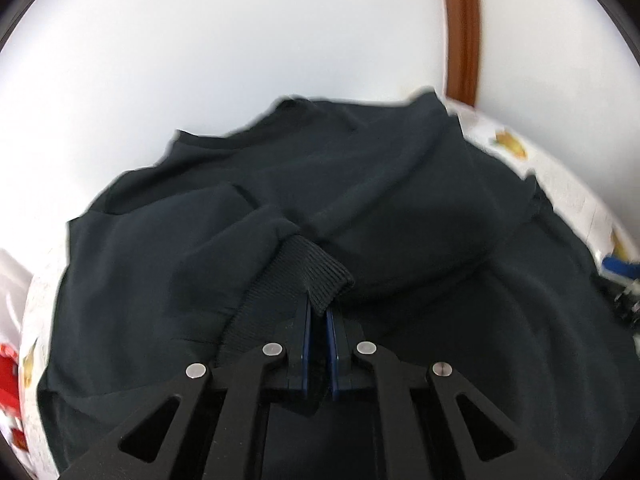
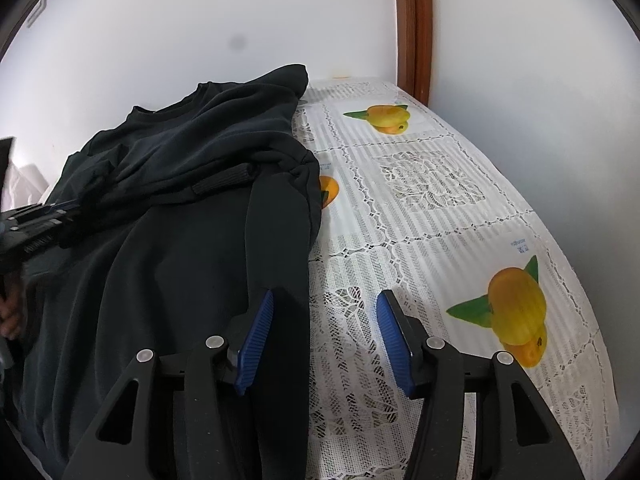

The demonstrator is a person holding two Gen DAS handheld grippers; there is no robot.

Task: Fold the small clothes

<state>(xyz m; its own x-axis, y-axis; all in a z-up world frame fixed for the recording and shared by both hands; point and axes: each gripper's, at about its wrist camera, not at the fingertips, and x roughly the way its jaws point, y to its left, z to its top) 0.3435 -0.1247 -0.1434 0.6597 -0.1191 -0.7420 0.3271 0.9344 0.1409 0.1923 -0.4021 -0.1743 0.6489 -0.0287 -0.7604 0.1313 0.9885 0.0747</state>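
While the left gripper [image 1: 319, 312] pinches a ribbed cuff [image 1: 316, 276] of the dark sweater [image 1: 400, 208], its blue pads stand nearly together with the knit caught between them; the cuff's lower end drops behind the fingers and is hidden. No earlier picture is given, so only the closed grip can be told. Left view is slightly blurred, fabric detail soft. Sweater fills most of that view, spread on a cloth [image 1: 568, 192] with fruit prints; only slivers of cloth show at right and left edges. Red and white thing [image 1: 10, 380] at far left edge is cut off, cannot tell what it is. Blue bit [image 1: 620, 268] at right edge also cut off, unclear.

Right gripper [image 2: 324, 332] has jaws at middle width, nothing pressed between them. Its left pad [image 2: 256, 340] sits over the sweater's right edge, its right pad [image 2: 394, 344] over bare cloth; whether the left pad touches fabric cannot be told. Sweater lies on the left half of the table, collar [image 2: 172, 106] at the far end near the wall [image 2: 160, 20], a second cuff [image 2: 224, 180] lying across the chest. Left gripper's body enters at the left edge, tips buried in folds. A hand [image 2: 10, 312] shows at the left rim, mostly cut off. Brown wooden strip [image 2: 414, 28] runs up the far wall.
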